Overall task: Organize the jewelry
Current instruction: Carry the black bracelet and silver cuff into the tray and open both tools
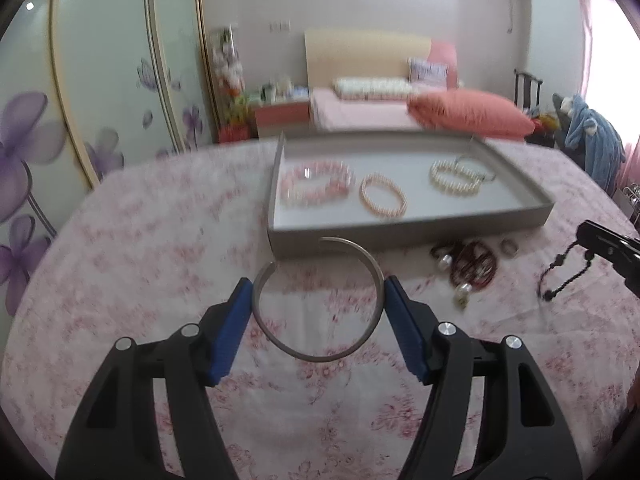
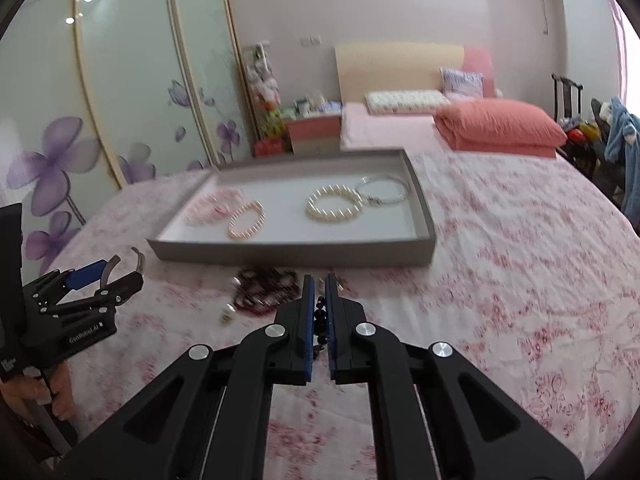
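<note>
My left gripper (image 1: 319, 290) is shut on a silver open bangle (image 1: 316, 350), held above the bedspread just in front of the grey tray (image 1: 408, 232). My right gripper (image 2: 319, 282) is shut on a black beaded bracelet (image 2: 320, 320); in the left wrist view the bracelet (image 1: 564, 276) hangs from it. The tray (image 2: 296, 252) holds a pink bracelet (image 1: 316, 184), a peach pearl bracelet (image 1: 384, 199), a white pearl bracelet (image 1: 456, 177) and silver bangles (image 2: 384, 190). The left gripper also shows in the right wrist view (image 2: 108, 276).
A dark red bead bracelet (image 1: 474, 266), pearl earrings (image 1: 462, 292) and a ring (image 1: 509, 246) lie on the floral bedspread (image 1: 140, 248) before the tray. A wardrobe (image 1: 80, 80) stands left; a second bed with an orange quilt (image 1: 468, 114) stands behind.
</note>
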### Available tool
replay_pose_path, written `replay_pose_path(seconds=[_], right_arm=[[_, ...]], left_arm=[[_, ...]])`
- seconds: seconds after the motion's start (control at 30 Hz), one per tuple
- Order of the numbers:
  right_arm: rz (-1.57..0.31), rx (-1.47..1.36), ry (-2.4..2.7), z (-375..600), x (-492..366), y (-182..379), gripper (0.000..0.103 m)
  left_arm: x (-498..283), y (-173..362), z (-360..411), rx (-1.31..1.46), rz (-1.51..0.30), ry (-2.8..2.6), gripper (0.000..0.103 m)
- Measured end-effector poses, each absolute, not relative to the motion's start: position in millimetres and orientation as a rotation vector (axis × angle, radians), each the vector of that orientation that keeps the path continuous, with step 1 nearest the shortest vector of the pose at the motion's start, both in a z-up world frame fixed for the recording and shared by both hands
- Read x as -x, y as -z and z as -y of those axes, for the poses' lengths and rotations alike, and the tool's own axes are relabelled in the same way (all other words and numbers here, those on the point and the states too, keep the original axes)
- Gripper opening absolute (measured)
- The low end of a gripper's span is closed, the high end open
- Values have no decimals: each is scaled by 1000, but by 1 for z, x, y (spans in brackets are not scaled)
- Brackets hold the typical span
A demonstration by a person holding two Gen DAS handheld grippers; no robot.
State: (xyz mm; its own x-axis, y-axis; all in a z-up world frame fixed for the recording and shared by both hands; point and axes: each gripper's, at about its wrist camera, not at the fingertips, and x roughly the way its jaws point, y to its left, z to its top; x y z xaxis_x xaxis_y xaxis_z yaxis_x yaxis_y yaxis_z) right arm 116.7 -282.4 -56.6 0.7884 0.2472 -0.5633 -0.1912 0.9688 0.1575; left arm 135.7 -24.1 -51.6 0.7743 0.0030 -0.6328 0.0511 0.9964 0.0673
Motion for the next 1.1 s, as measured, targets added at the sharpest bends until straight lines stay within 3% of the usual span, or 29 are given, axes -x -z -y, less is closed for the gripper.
replay_pose_path(seconds=[0.47,1.1], right_arm=[[-401,-96,-243,272,-88,14,6],[-165,19,-147,260,-69,-17,6]], left_arm=[[-83,4,47,-145,-388,-27,65],[-83,-25,52,-112,-312,-20,65]])
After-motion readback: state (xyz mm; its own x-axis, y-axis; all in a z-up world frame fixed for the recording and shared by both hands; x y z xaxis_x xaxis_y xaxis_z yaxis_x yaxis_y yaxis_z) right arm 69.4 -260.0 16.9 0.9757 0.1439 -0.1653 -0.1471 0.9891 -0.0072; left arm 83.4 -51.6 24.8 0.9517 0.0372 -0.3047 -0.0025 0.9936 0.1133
